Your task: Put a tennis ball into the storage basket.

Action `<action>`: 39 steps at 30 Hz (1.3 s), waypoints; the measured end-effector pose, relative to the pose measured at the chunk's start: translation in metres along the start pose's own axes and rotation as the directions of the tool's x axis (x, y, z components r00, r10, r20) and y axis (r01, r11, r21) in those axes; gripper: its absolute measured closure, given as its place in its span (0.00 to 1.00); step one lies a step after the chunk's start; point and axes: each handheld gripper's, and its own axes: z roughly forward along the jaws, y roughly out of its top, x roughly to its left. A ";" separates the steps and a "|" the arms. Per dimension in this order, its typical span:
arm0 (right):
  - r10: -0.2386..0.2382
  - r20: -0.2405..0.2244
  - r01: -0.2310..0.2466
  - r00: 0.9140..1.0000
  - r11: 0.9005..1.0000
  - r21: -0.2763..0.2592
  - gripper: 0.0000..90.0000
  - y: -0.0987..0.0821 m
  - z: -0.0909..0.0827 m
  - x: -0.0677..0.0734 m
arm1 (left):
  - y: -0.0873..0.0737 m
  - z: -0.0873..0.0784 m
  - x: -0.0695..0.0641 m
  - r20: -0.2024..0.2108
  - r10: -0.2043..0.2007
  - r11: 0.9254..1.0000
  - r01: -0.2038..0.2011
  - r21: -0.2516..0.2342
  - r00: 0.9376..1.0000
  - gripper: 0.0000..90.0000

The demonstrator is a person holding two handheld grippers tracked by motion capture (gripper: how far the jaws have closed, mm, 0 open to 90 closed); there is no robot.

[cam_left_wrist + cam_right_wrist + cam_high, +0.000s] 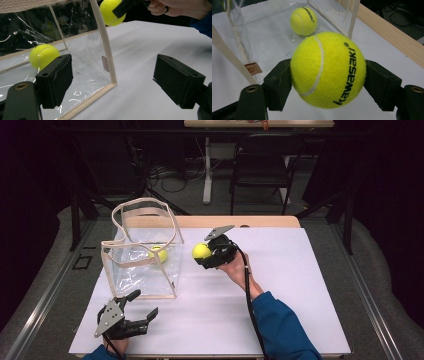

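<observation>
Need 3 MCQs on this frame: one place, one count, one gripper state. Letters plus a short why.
1. Where is the loose tennis ball?
A. inside the clear bag
B. on the wooden strip
C. beside the left gripper

2. How many tennis balls are in view?
A. one
B. two
C. three

3. How does the right gripper stand?
A. open over the table
B. shut on nothing
C. shut on a tennis ball

Key:
1 A, it lies on the bag's floor behind the clear wall.
2 B, one in the bag, one held ball.
3 C, both jaws press the ball's sides; the left gripper stands open.
</observation>
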 end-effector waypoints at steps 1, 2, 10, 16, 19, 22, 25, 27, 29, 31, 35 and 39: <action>0.000 0.001 0.000 1.000 1.000 0.001 0.30 0.001 -0.001 0.000 | 0.000 0.000 0.000 -0.001 -0.009 1.000 0.009 -0.005 1.000 0.18; -0.003 0.005 0.003 1.000 1.000 0.000 0.30 0.003 -0.002 -0.001 | -0.001 0.001 0.001 0.001 -0.010 1.000 0.010 0.000 1.000 0.18; -0.005 0.009 0.005 1.000 0.999 -0.041 0.30 0.013 -0.010 0.000 | 0.000 -0.002 0.002 -0.005 -0.016 1.000 0.016 -0.012 1.000 0.18; -0.016 0.013 0.016 1.000 0.998 -0.054 0.30 0.018 -0.014 0.002 | 0.000 -0.002 0.002 -0.006 -0.013 1.000 0.013 -0.014 1.000 0.18; -0.015 0.012 0.016 1.000 0.998 -0.061 0.30 0.019 -0.016 0.003 | 0.000 -0.002 0.002 -0.006 -0.015 1.000 0.015 -0.013 1.000 0.18; -0.019 0.013 0.020 1.000 0.998 -0.059 0.30 0.020 -0.017 0.004 | 0.000 -0.002 0.001 -0.006 -0.014 1.000 0.013 -0.014 1.000 0.18; -0.021 0.015 0.022 1.000 0.998 -0.066 0.30 0.022 -0.021 0.005 | 0.000 -0.002 0.002 -0.007 -0.013 1.000 0.013 -0.013 1.000 0.18; -0.025 0.018 0.026 1.000 0.997 -0.070 0.30 0.025 -0.024 0.005 | 0.000 -0.002 0.002 -0.008 -0.014 1.000 0.014 -0.015 1.000 0.18; -0.029 0.018 0.030 0.999 0.997 -0.072 0.30 0.028 -0.026 0.006 | 0.000 -0.002 0.002 -0.010 -0.016 1.000 0.015 -0.017 1.000 0.18; -0.033 0.018 0.034 0.999 0.996 -0.079 0.30 0.031 -0.030 0.006 | 0.000 -0.002 0.002 -0.008 -0.016 1.000 0.016 -0.016 1.000 0.18; -0.047 0.025 0.048 0.999 0.996 -0.071 0.30 0.035 -0.032 0.009 | 0.001 -0.001 0.001 -0.007 -0.012 1.000 0.012 -0.015 1.000 0.18; -0.043 0.027 0.045 0.999 0.996 -0.080 0.30 0.039 -0.034 0.008 | 0.001 -0.001 0.001 -0.008 -0.014 1.000 0.014 -0.016 1.000 0.18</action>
